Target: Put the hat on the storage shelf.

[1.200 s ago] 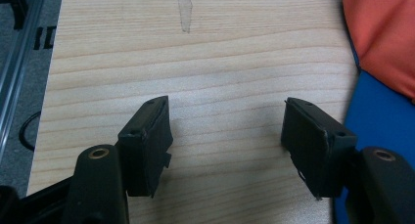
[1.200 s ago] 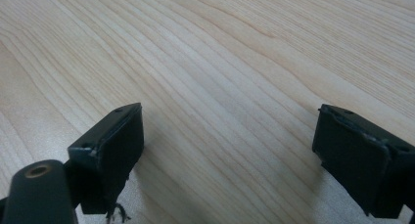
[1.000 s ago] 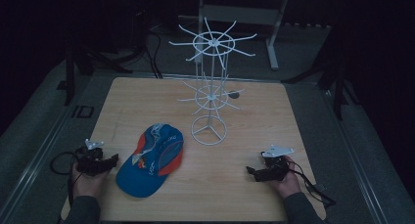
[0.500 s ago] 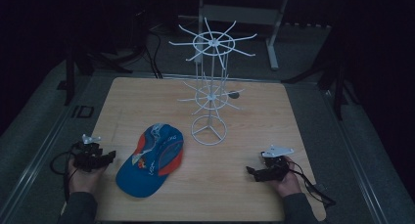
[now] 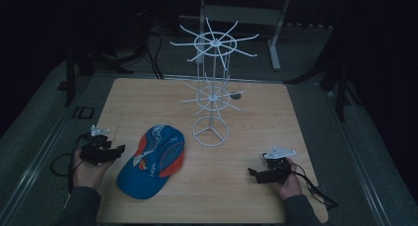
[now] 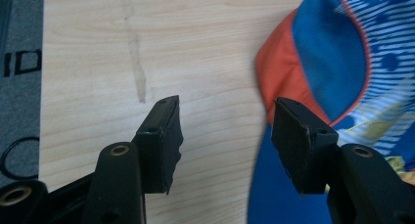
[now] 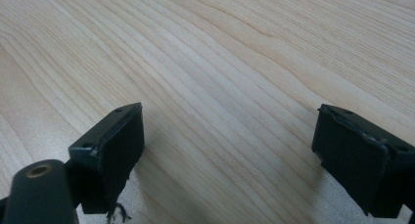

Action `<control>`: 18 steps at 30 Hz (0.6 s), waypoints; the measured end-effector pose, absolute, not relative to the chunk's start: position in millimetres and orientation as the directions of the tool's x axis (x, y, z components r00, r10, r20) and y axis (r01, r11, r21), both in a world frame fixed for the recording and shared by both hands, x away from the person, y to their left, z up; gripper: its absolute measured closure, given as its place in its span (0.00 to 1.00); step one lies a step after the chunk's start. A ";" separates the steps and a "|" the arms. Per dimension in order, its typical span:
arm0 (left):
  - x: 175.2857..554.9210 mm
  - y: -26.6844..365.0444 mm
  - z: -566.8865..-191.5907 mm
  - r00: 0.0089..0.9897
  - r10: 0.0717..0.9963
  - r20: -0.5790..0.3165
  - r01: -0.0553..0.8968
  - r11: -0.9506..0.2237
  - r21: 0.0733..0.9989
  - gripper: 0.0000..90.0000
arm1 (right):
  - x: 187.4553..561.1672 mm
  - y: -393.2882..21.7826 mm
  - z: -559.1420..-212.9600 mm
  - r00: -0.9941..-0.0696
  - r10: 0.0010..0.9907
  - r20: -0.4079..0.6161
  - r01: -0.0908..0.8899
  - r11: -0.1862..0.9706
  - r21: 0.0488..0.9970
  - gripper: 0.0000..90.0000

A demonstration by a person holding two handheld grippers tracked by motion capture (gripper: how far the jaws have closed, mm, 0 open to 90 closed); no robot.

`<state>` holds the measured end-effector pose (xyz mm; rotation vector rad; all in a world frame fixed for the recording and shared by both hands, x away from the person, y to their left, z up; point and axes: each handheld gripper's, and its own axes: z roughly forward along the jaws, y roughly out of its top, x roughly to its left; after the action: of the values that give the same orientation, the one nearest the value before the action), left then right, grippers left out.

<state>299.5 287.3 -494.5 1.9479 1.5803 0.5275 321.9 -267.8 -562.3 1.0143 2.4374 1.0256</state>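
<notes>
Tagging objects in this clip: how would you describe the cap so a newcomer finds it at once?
On the light wooden table, look left of the white wire rack, on the person's side. The baseball cap lies there beside the left gripper. It is the one soft, coloured thing: blue with orange panels and a white striped print.

Wooden table (image 5: 276,117): blue-orange cap (image 5: 154,162), white wire rack (image 5: 211,95) standing.

Black tongs (image 5: 117,150), trailing cables, grey sleeves (image 5: 81,206)

Dim high view, brighter gripper views
</notes>
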 end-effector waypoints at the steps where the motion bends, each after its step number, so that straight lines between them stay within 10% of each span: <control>1: 299.9 286.1 -493.1 0.228 0.972 -0.048 0.746 -0.143 0.650 0.50 | 321.8 -267.8 -562.3 -0.702 0.712 -0.009 0.492 0.494 0.718 0.13; 18: 307.3 267.1 -476.5 0.292 0.955 -0.054 0.728 -0.185 0.660 0.50 | 321.8 -267.8 -562.3 -0.702 0.712 -0.009 0.492 0.493 0.717 0.13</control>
<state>307.3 267.1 -476.5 1.9817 1.4981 0.5043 321.8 -267.8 -562.3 1.0146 2.4371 1.0253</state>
